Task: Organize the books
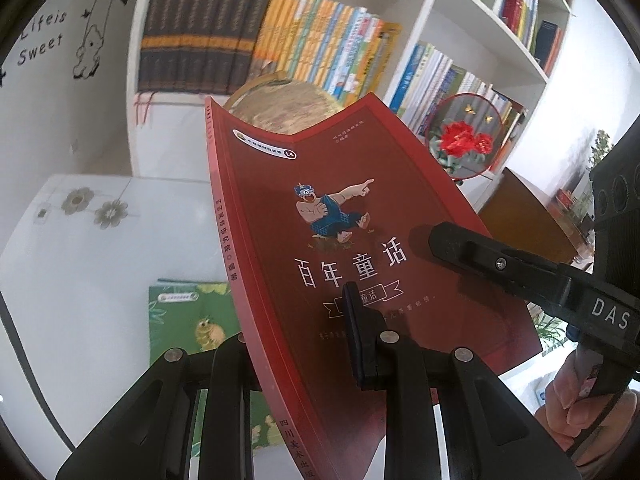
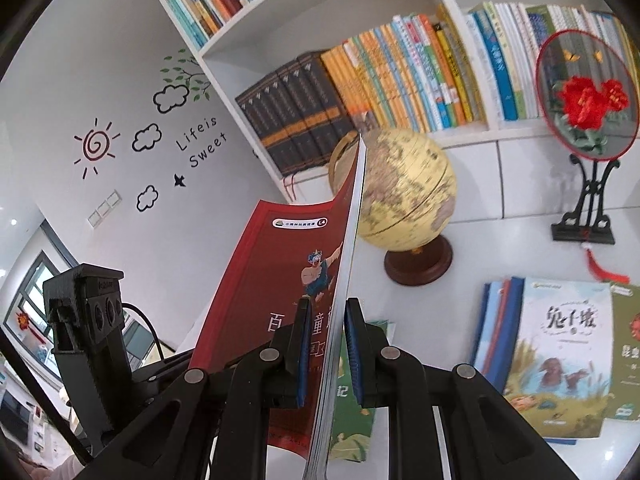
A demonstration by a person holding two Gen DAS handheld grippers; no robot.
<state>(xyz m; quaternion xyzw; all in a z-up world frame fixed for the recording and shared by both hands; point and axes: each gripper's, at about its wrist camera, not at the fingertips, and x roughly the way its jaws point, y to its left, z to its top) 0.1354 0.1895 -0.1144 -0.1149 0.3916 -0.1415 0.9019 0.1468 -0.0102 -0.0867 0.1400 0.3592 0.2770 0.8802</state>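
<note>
Black linkage arms fill the near edge of both views, and between them stands a red book (image 1: 344,240), held upright in the air above a white table (image 1: 80,248). From the left wrist view, the left gripper (image 1: 296,344) is clamped on the book's lower spine side, one blue pad pressed on the cover and the other finger behind the book; the right gripper (image 1: 472,248) reaches in from the right and pinches the fore edge. From the right wrist view, that right gripper (image 2: 326,344) has its two blue pads (image 2: 354,344) closed tight on the pages and cover, with the page block running straight up between them. The book's top corner overlaps a globe (image 2: 412,192) that stands on a brown base farther back, so room behind the book is tight there, while the table left of the book lies open. A green book (image 1: 188,320) lies flat on the table under the red one. At near right a stack of books (image 2: 556,356) lies flat, with a pale cover on top. A round fan (image 2: 586,92) with red flowers stands on a black stand at far right. Behind all this a white bookcase (image 2: 460,136) holds rows of upright books (image 2: 404,76), and the wall at left carries sticker drawings and the words "Life is Sweet".
</note>
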